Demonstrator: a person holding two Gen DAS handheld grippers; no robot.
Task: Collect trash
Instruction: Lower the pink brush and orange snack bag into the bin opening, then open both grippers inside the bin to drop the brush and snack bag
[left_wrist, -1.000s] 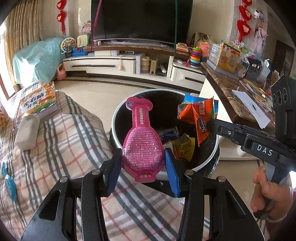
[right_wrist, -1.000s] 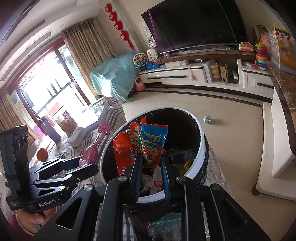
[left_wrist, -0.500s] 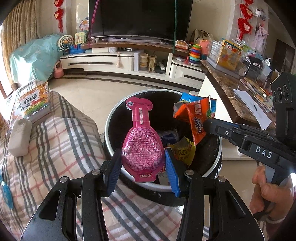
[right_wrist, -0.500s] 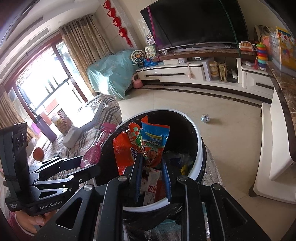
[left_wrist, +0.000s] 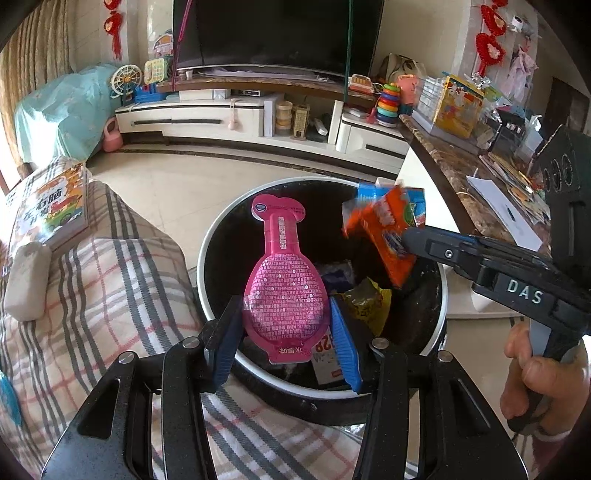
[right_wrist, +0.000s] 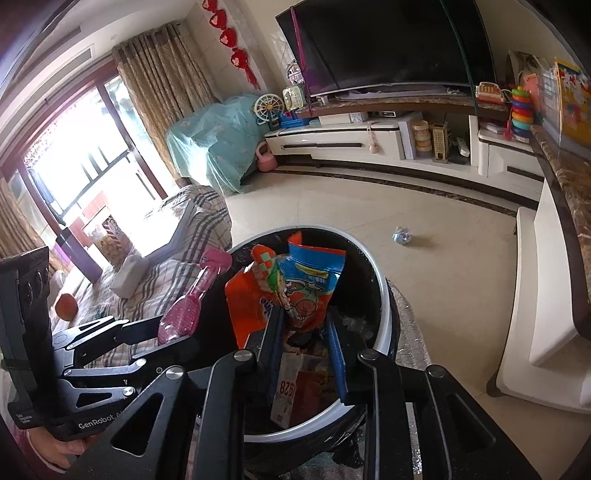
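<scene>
Trash goes two ways here — a pink bottle-shaped pouch (left_wrist: 286, 295) in the left gripper (left_wrist: 286, 338) and a bundle of orange and blue snack wrappers (right_wrist: 295, 291) between the fingers of the right gripper (right_wrist: 302, 345), both poised above the round black bin (left_wrist: 221, 236) with its white rim. The left gripper is clenched on the pouch's wide lower part, blue pads pressing its two edges, the narrow neck pointing up and away over the bin's mouth. The right gripper's jaws have just been opening; the wrappers still stand between them, crumpled, and the left pad touches them while the right pad shows a sliver of gap — whether they are truly gripped I cannot tell. Inside the bin lie more wrappers, a yellow one (left_wrist: 367, 301) and a white label with red digits. A plaid-covered sofa (left_wrist: 110, 288) sits just beside the bin, carrying a picture book (left_wrist: 50, 208).
</scene>
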